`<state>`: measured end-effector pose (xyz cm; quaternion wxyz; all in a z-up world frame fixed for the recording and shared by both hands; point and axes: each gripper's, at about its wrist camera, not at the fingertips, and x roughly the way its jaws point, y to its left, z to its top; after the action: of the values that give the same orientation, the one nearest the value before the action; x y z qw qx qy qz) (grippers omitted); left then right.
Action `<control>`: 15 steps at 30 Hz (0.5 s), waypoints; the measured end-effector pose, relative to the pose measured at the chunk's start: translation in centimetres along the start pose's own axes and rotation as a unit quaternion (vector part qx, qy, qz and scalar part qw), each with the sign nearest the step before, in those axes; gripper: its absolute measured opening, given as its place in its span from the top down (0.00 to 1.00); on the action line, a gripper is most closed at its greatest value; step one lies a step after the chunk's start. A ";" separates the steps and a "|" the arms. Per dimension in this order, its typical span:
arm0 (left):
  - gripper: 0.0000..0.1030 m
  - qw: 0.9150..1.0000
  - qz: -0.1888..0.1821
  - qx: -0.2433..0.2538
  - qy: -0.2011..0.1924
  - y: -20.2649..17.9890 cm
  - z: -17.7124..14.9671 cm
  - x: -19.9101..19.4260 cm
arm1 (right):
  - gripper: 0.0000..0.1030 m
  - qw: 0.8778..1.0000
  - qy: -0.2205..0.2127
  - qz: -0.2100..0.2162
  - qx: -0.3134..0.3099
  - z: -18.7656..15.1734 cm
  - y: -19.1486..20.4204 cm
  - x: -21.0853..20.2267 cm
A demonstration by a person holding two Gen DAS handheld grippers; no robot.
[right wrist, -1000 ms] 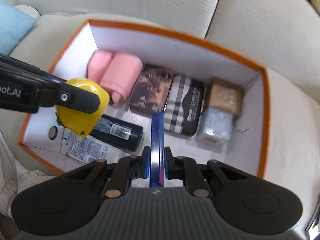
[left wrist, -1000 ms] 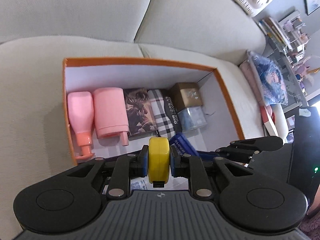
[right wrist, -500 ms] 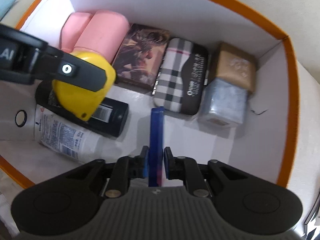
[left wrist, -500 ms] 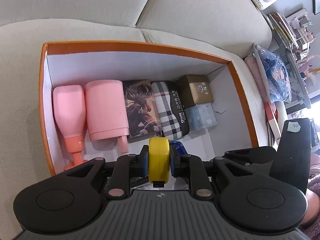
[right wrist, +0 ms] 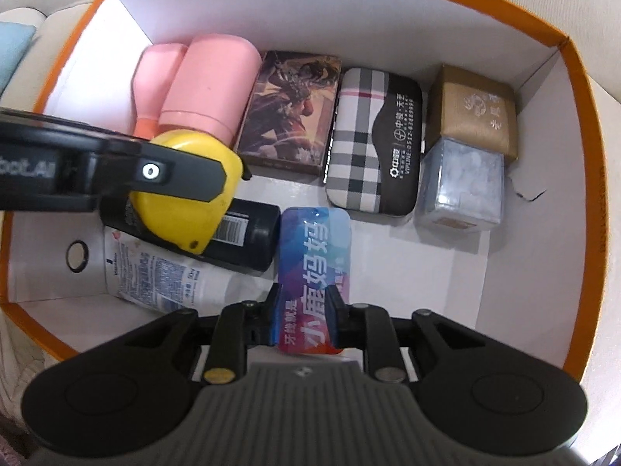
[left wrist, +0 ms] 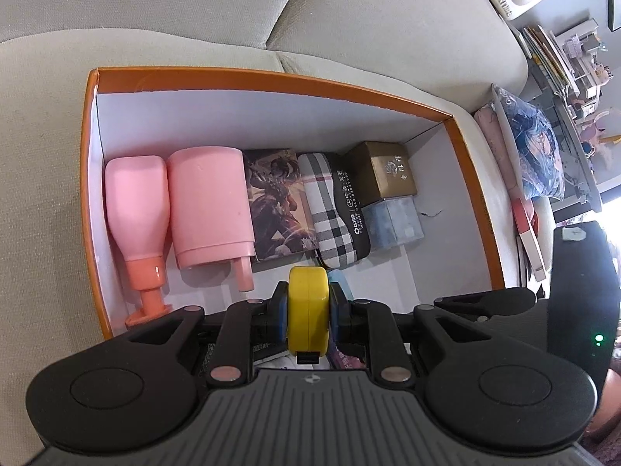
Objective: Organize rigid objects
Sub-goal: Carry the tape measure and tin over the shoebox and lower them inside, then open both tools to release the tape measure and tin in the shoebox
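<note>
1. My left gripper (left wrist: 308, 312) pinches the yellow tape measure (left wrist: 308, 306) above the black bottle (right wrist: 248, 239).
2. My right gripper (right wrist: 302, 310) points straight down; its jaws have just been opening, and the blue card (right wrist: 314, 272) now lies flat between them.
3. The white floor to the right of the card is free up to the orange box (right wrist: 578, 124) wall.
</note>
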<state>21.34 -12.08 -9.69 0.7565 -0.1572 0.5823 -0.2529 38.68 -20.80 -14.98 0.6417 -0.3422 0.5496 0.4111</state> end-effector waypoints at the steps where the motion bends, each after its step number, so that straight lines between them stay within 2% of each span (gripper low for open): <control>1: 0.79 1.000 0.001 0.001 0.000 0.0 0.0 0.0 | 0.75 1.000 -0.002 -0.002 -0.001 0.0 0.0 0.1; 2: 0.79 1.000 0.002 0.001 0.000 0.0 0.0 0.0 | 0.66 1.000 -0.003 -0.008 -0.001 -0.1 0.0 0.3; 3: 0.79 1.000 0.002 0.002 0.000 -0.1 0.0 0.1 | 0.63 1.000 -0.004 -0.010 -0.001 -0.2 -0.1 0.4; 6: 0.79 1.000 0.003 0.005 0.002 -0.2 0.2 0.3 | 0.63 1.000 0.006 -0.002 0.013 -0.3 -0.5 1.2; 13: 0.79 1.000 -0.002 0.013 0.006 -0.8 0.6 0.8 | 0.62 0.993 0.028 0.060 0.096 -1.1 -2.0 2.2; 15: 0.79 1.000 -0.002 0.018 0.009 -1.1 0.7 1.1 | 0.64 0.993 0.023 0.062 0.096 -1.3 -2.0 2.2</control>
<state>21.96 -13.62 -9.77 0.7532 -0.1427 0.5843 -0.2663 40.01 -22.47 -17.42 0.6322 -0.2534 0.6214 0.3873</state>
